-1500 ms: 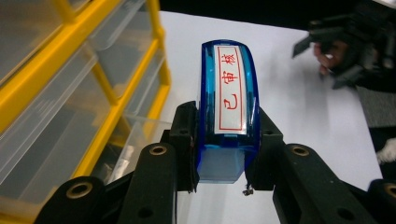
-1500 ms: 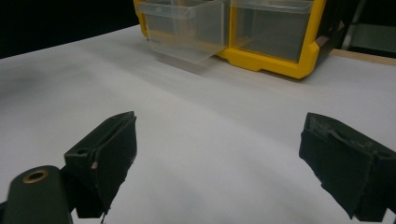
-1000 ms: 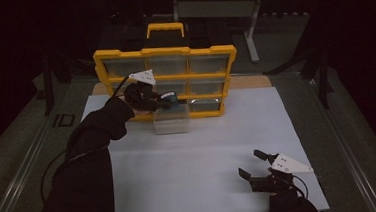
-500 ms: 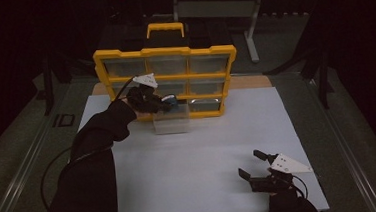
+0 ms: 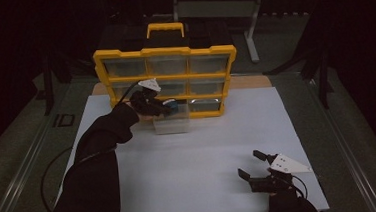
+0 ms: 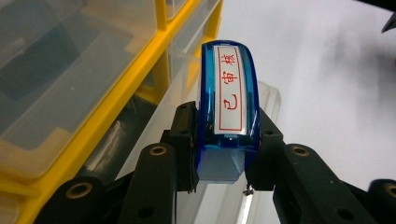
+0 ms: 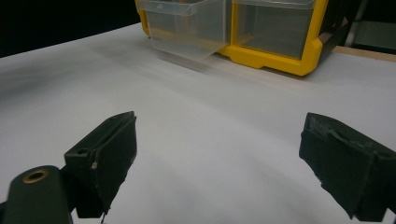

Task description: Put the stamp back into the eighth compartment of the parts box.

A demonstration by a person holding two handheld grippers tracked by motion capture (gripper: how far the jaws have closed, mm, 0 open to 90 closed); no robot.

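My left gripper (image 5: 168,107) is shut on a blue stamp (image 6: 229,107) whose white label carries red characters. It holds the stamp just above a clear plastic drawer (image 5: 171,124) pulled out of the bottom row of the yellow drawer cabinet (image 5: 166,80). In the left gripper view the drawer (image 6: 268,100) lies under the stamp, beside the cabinet's yellow frame (image 6: 100,114). My right gripper (image 5: 254,165) rests open near the table's front right, nothing between its fingers (image 7: 109,154). In the right gripper view, the pulled-out drawer (image 7: 189,28) hangs tilted from the cabinet (image 7: 280,39).
A white sheet (image 5: 200,160) covers the table, with bare room between the two grippers. The cabinet has a black top with a yellow handle (image 5: 164,28). A cable (image 5: 55,168) trails from the left arm. Dark stands and a metal frame (image 5: 250,26) stand behind.
The left gripper with the stamp has edged slightly right and down toward the pulled-out drawer. The right gripper has stayed still.
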